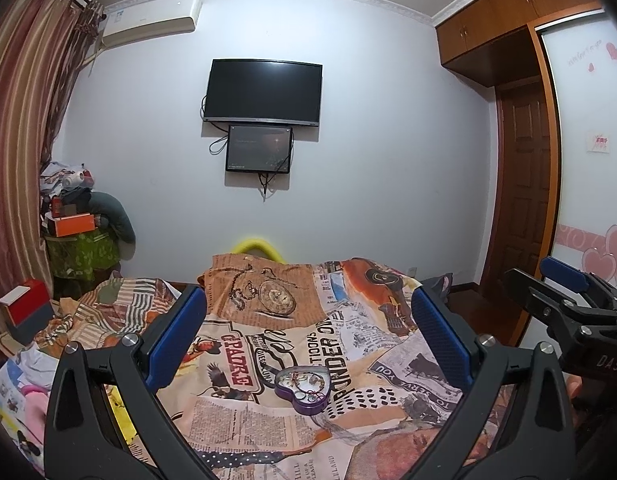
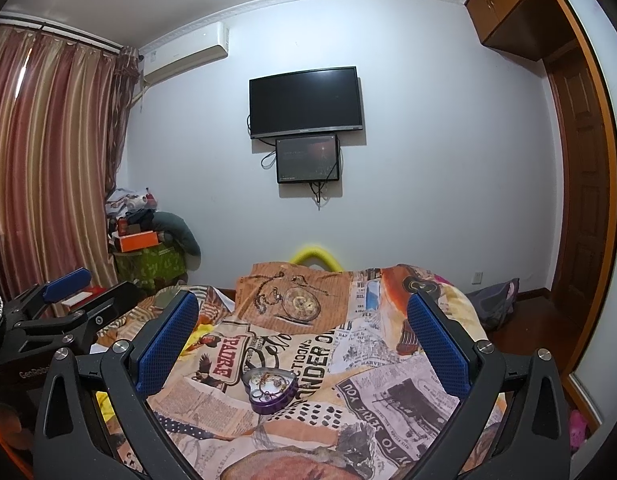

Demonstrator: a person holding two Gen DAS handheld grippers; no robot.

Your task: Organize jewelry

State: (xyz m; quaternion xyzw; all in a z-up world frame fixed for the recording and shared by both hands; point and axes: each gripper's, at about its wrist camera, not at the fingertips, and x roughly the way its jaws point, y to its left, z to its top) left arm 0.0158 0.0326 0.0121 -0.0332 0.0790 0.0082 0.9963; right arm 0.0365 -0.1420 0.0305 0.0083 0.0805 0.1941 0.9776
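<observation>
A purple heart-shaped tin (image 1: 303,389) lies open on the printed bedspread (image 1: 236,412), with tangled chains and small jewelry inside. It also shows in the right wrist view (image 2: 270,389). My left gripper (image 1: 308,320) is open and empty, raised above the bed behind the tin. My right gripper (image 2: 304,320) is open and empty too, at about the same height. Each gripper shows at the edge of the other's view: the right one (image 1: 564,292) at far right, the left one (image 2: 68,292) at far left.
The bed runs toward a white wall with a TV (image 1: 263,93) and a smaller screen below. Piled boxes and bags (image 1: 78,232) stand at the left by striped curtains. A wooden door (image 1: 524,208) and wardrobe are at right. A yellow foam piece (image 2: 314,258) sits at the bed's far end.
</observation>
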